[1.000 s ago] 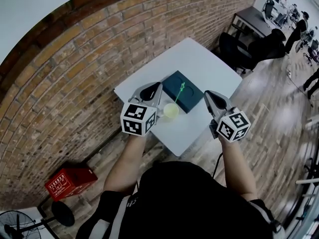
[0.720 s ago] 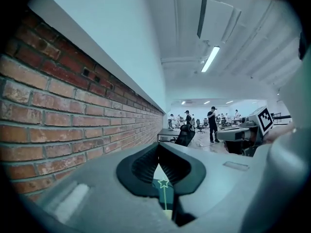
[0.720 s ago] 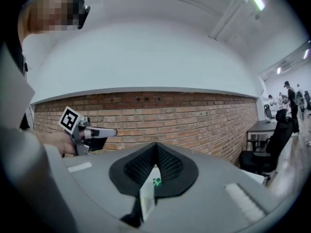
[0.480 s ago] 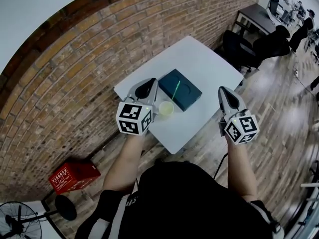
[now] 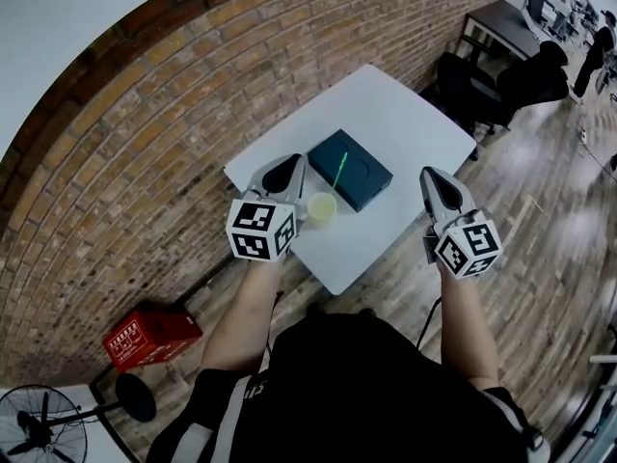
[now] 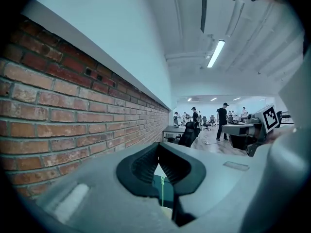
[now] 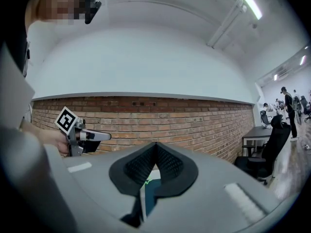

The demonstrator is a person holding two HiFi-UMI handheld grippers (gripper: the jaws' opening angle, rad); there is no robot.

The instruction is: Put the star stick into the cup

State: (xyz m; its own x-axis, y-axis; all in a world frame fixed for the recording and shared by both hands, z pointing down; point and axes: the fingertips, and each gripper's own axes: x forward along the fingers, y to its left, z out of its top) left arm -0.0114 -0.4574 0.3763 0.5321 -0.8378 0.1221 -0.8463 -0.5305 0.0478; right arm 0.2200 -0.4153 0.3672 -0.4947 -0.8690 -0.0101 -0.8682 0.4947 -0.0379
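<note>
Left gripper (image 5: 286, 170): jaws clenched, nothing between them. Cup (image 5: 321, 206) stood on desk (image 5: 386, 104) just right of left jaws, near their tips, well left of right jaws. Star stick (image 5: 340, 173) sat in cup, top leaning away over dark box (image 5: 366, 177) beyond jaw tips. Right gripper (image 5: 432, 177): jaws clenched too, empty, clear of cup. Judged: stick was in, task looked done, nothing left but backing off. Count: one cup, one star stick, one box, two grippers.
</note>
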